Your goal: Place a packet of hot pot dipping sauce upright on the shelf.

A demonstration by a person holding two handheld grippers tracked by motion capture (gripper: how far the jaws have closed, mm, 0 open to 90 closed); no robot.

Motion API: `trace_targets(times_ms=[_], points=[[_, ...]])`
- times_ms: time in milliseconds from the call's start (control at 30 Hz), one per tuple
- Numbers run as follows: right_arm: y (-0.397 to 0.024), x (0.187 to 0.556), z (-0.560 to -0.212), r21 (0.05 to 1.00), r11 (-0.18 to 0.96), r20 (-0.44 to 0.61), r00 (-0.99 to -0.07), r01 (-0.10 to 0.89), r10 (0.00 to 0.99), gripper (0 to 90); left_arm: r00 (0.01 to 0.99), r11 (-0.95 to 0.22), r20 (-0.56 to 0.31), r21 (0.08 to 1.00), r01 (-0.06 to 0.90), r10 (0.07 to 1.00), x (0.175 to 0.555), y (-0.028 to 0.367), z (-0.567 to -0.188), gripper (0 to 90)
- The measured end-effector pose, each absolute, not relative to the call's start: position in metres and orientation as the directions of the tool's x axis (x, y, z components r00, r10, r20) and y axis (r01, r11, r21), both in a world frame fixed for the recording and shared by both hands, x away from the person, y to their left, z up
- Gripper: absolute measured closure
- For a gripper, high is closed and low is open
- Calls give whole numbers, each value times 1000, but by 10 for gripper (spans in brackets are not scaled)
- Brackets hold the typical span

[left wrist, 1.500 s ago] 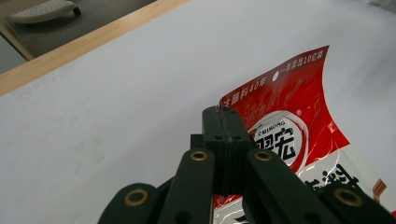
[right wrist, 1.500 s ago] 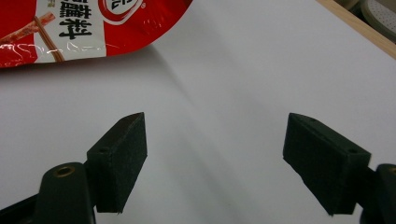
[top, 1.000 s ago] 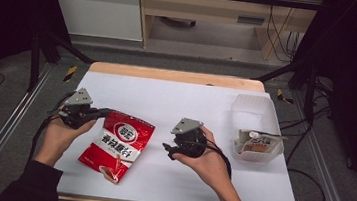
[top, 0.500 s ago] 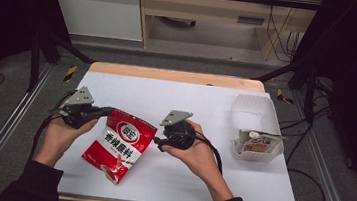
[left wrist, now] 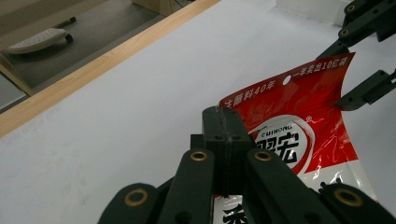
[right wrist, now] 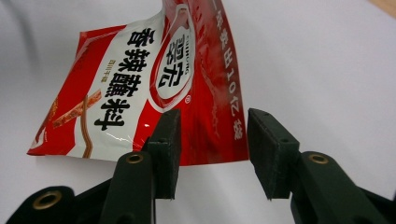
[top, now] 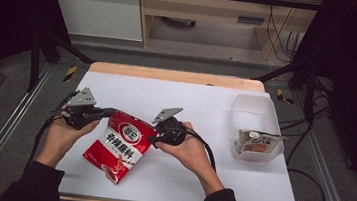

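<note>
The high view looks forward and down over the white table [top: 191, 102] from afar, while both gripper views sit close behind their jaws, sharing the red packet [top: 120, 146] [left wrist: 299, 126] [right wrist: 154, 79].

Both forearms reach in from the near edge, a gripper in each hand. The left gripper [top: 107, 112] is level, pointing toward the right one, its jaws clamped together on the packet [top: 120, 146] corner. The right gripper [top: 152, 137] faces it, jaws half apart and just closing, the packet edge between them, unpinched
</note>
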State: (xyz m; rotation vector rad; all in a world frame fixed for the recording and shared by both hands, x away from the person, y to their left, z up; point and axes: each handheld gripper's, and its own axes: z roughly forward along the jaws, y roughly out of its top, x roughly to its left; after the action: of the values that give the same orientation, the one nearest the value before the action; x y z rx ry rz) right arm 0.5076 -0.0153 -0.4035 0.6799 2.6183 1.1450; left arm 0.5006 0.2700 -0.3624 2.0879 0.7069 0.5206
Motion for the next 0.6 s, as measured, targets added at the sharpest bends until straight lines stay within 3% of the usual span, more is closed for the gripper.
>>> trace_targets(times_ms=[600], points=[[-3,517,-406,682,638,62,-898,357,436,724,762,-472,97,832,291,640,500,266,-362,900]])
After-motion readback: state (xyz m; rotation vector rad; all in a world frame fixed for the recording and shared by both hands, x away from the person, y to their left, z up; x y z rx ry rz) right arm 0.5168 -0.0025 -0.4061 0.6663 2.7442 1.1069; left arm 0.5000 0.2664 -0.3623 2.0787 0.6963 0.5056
